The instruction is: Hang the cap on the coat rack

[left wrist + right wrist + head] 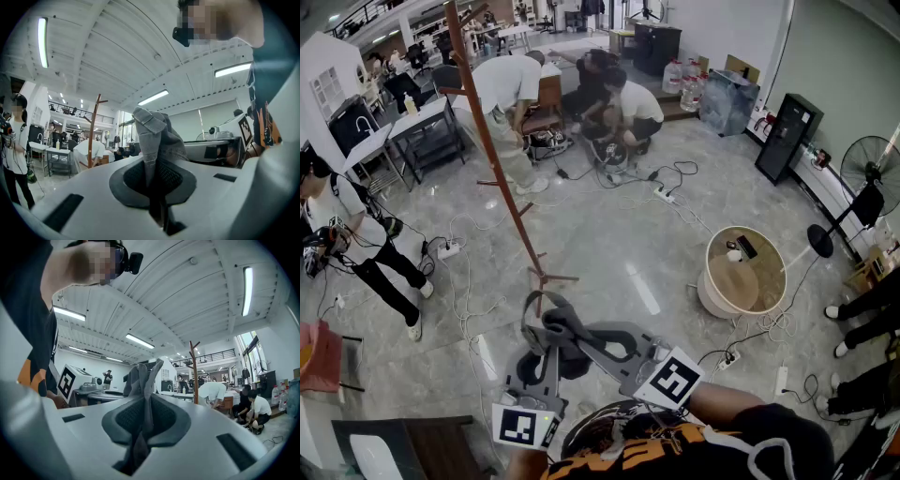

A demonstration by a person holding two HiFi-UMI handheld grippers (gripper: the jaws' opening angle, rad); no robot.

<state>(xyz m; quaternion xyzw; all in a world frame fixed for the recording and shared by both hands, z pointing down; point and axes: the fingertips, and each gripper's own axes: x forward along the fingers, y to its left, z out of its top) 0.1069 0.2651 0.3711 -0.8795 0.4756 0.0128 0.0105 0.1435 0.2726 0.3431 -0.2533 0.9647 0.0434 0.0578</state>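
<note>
Cap hangs low and near, grey cloth stretched left to right between the two grippers, so its long axis runs across the scene. The left gripper is clamped on one edge: in its own view the jaws are pressed together on a fold of the cap, which stands up out of the left gripper. The right gripper is clamped on the other edge, and in its view the jaws pinch cloth that rises from the right gripper as a bunched tuft of cap.

The rack stands on the far side, a little to the left, its foot just beyond the cap. Its pole runs up and away to pegs at the very top of the head view, well apart from the cap. It shows left of the cloth in the left gripper view and right of it in the right gripper view, so it lies ahead, roughly between the two lines of sight.

By my reading the left gripper is the nearer one to the rack. The coming move turns on lifting: the cap sits low by the foot, while the pegs are high and farther off.
</note>
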